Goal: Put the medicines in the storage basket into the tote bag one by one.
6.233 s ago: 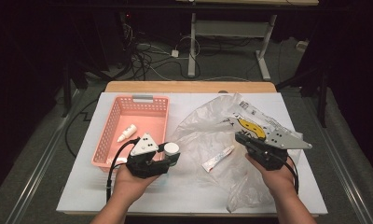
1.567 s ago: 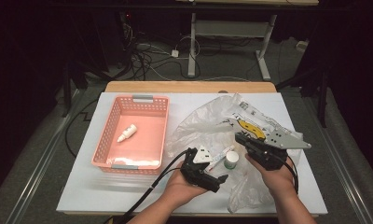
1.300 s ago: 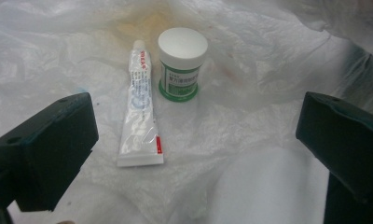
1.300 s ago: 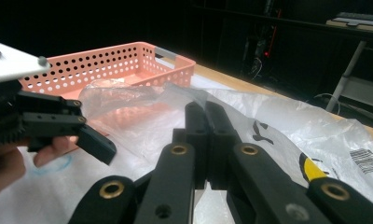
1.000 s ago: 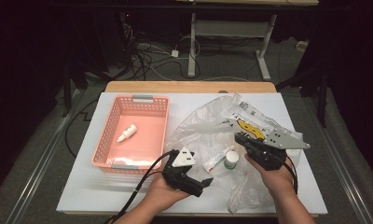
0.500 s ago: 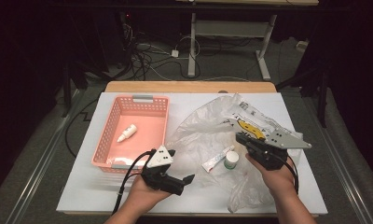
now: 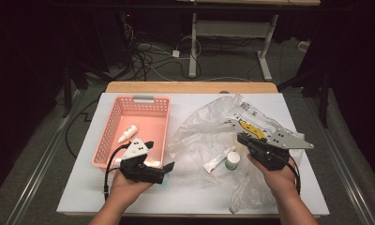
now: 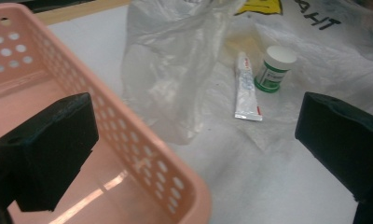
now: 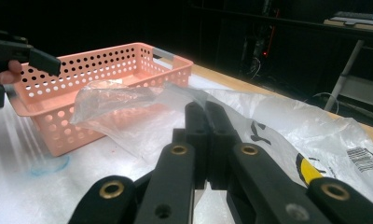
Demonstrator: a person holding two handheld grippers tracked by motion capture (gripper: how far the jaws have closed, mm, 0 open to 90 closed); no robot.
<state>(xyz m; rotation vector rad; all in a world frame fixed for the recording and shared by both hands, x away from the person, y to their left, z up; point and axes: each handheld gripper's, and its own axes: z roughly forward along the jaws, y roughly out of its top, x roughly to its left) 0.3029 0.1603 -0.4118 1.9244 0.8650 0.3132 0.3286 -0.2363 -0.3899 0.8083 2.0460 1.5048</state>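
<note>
White bench (image 7: 82, 187), seen from above, with bare room along its near edge between the two hands and past the left claw (image 7: 164, 168). Clear plastic bag (image 7: 209, 136) spread over the bench's right half; its printed end lies under the right claw (image 7: 244, 140), and how far it reaches beneath the hand is hidden. Pink basket (image 7: 111, 126) directly ahead of and beside the left claw, its near corner partly covered by that claw in the high view; the left gripper view shows one jaw over the basket's floor and the other over the bench, the basket wall (image 8: 142, 154) between them, jaws spread wide and holding nothing. Right claw pressed together on a fold of the bag, as the right gripper view shows (image 9: 205, 135); whether anything else lies in the pinch cannot be told. Tube (image 7: 219, 159) and small white-capped jar (image 7: 232, 160) lie side by side on the bag, just left of the right claw and well to the right of the left claw; their labels are too small to read. Small white bottle (image 7: 127, 133) inside the basket, beyond the left claw.
</note>
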